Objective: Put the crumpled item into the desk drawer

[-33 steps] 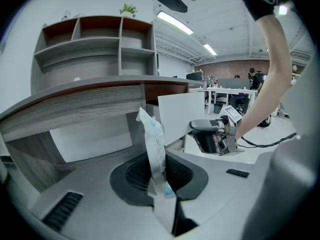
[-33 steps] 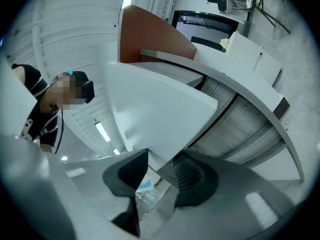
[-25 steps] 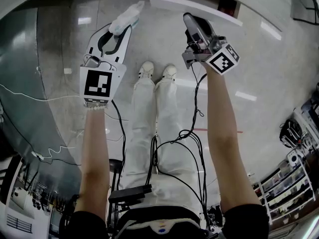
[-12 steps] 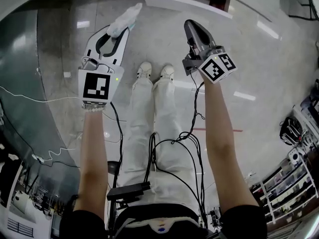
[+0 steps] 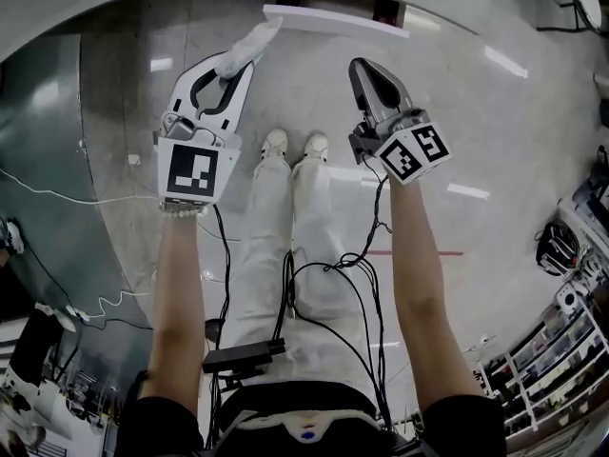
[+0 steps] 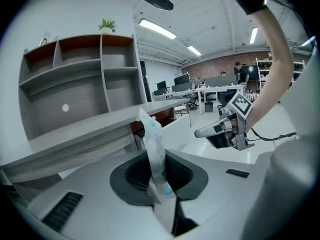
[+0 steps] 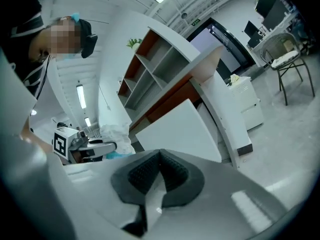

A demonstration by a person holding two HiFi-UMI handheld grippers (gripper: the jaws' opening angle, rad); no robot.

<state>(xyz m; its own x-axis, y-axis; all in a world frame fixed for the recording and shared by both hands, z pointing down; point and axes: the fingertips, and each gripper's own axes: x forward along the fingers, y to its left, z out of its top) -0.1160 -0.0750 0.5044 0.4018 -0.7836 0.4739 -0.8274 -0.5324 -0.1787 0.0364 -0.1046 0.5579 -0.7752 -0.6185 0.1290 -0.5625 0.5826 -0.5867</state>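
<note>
The crumpled item point(image 5: 249, 44) is a white, slightly bluish plastic wrapper. My left gripper point(image 5: 236, 65) is shut on it, and the wrapper sticks out past the fingertips toward the desk. In the left gripper view the wrapper point(image 6: 154, 149) stands upright between the pads. The white desk drawer point(image 5: 333, 19) stands pulled out just beyond both grippers. My right gripper point(image 5: 366, 72) hovers to the right of the left one; its jaws have just been closing and now meet with nothing between them point(image 7: 159, 173). From the right gripper view, the left gripper point(image 7: 95, 146) and the wrapper point(image 7: 116, 134) show at the left.
A grey desk with an open shelf unit point(image 6: 80, 84) stands ahead, with the drawer point(image 6: 176, 124) below its top. The person's legs and shoes point(image 5: 293, 146) and hanging cables are under the grippers. Office desks and chairs point(image 6: 200, 91) fill the far room.
Both grippers have moved up and nearer the desk and drawer. The right gripper has rolled and its jaws have closed. The left one still holds the wrapper.
</note>
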